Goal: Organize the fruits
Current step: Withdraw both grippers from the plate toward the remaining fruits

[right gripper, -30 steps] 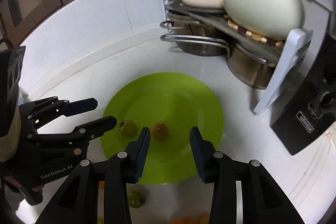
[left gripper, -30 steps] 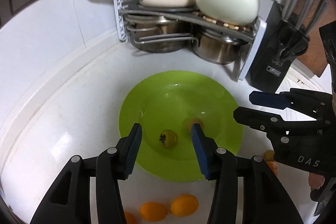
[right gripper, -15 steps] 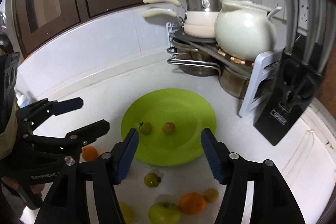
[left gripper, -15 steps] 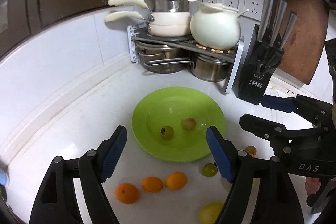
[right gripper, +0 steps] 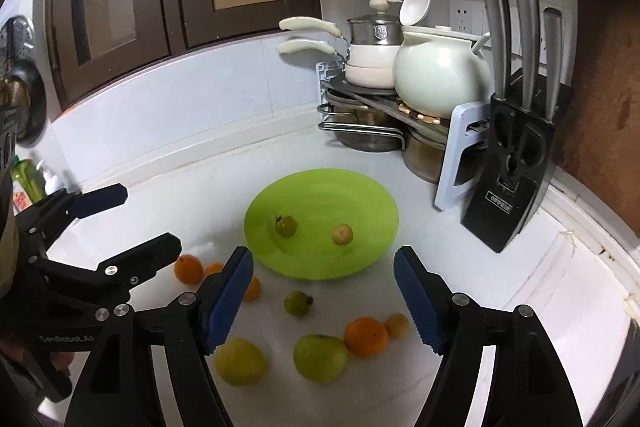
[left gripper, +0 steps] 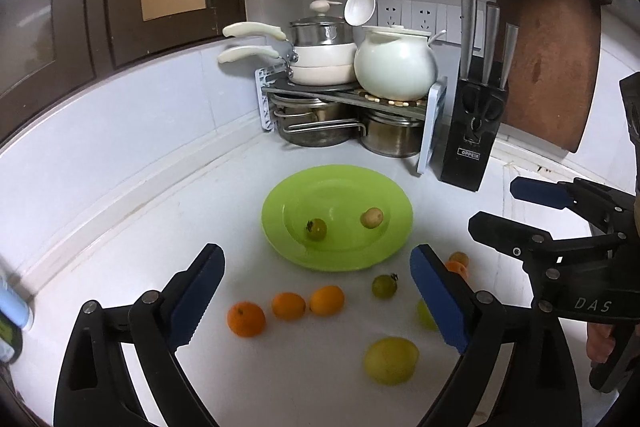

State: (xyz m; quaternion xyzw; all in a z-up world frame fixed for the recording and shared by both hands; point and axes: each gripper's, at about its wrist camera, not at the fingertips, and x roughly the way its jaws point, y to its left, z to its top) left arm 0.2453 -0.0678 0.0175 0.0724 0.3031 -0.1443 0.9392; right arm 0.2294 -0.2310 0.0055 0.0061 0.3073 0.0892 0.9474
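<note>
Both tools, left and right, have just been opening and hang empty; two small fruits sit on the green plate (mid-tabletop). Next: pick a loose orange.

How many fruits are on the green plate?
2. A small green fruit sits left of centre on the green plate, and a small yellowish fruit sits to its right. All others lie on the counter.
</note>
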